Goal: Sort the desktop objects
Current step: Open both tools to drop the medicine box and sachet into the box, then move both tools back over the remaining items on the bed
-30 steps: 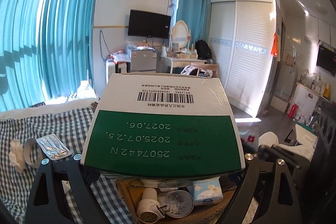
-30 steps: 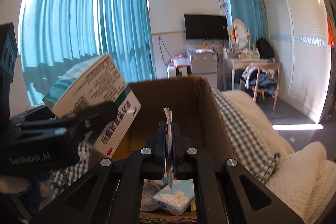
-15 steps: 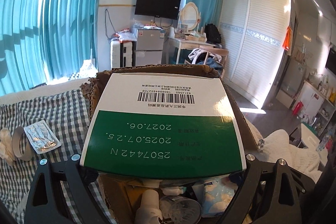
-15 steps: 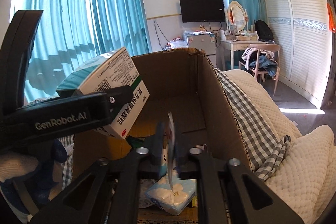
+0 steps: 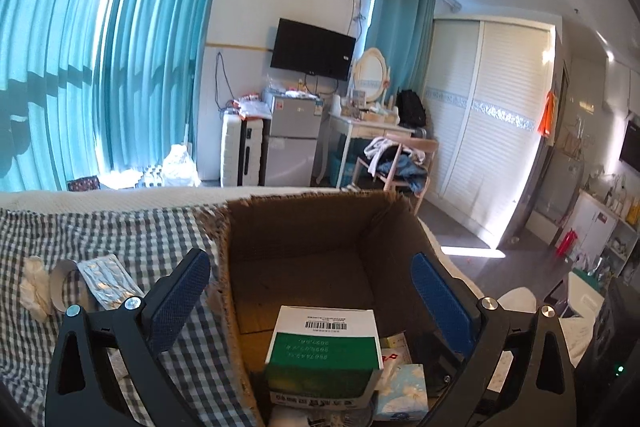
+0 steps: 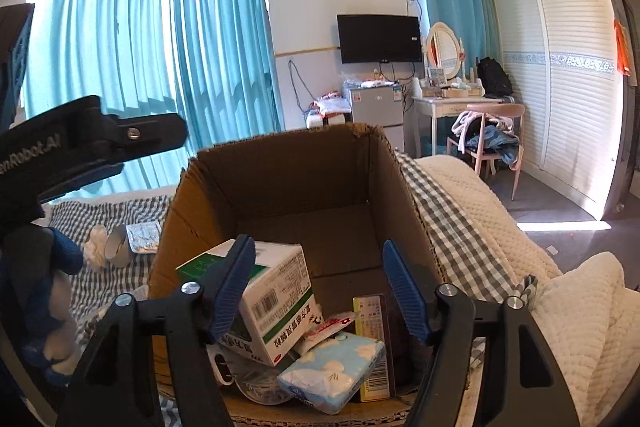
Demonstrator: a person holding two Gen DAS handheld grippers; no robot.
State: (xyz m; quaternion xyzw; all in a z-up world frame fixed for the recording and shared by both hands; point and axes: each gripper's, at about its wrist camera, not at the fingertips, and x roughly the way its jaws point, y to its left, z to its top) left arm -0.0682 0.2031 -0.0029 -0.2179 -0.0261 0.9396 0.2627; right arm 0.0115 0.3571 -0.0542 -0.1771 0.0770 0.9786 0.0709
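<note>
Now your left claw (image 5: 308,291) has spread and let go; the medicine box (image 5: 324,351) lies tilted in the cardboard box (image 6: 280,171). Your right claw (image 6: 320,287) just opened, empty, its sachet (image 6: 328,327) dropped; far half clear.

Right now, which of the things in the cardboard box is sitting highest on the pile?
The green and white medicine box, tilted on top; the blue tissue pack and yellow box lie lower beside it.
</note>
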